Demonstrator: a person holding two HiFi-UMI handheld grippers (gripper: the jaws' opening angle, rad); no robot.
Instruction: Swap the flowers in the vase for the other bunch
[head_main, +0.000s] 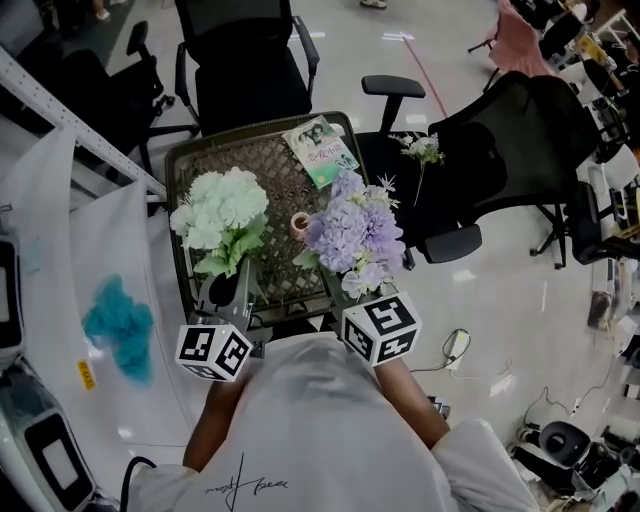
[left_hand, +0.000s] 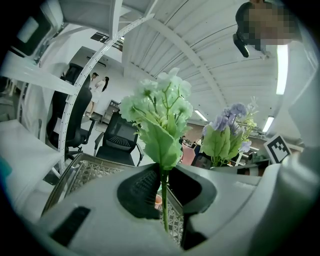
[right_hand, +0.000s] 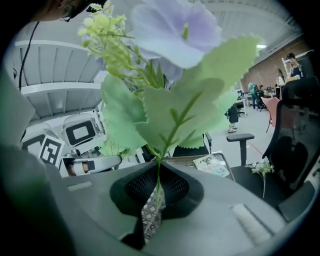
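A small pink vase (head_main: 299, 225) stands on the mesh table (head_main: 262, 160) between two bunches held above it. My left gripper (head_main: 230, 285) is shut on the stem of the white-green bunch (head_main: 220, 208), which stands upright. In the left gripper view, the thin stem (left_hand: 163, 200) runs through the narrow gap between the jaws of the left gripper (left_hand: 164, 202). My right gripper (head_main: 362, 290) is shut on the stem of the purple bunch (head_main: 356, 235). That stem (right_hand: 158, 175) is pinched where the jaws of the right gripper (right_hand: 156, 196) meet, with leaves and a purple bloom (right_hand: 172, 30) above.
A book (head_main: 322, 150) lies at the table's far right corner. Black office chairs (head_main: 250, 60) stand behind and to the right, and one seat holds a small white sprig (head_main: 424, 150). A white bench at the left carries a teal tuft (head_main: 120, 322).
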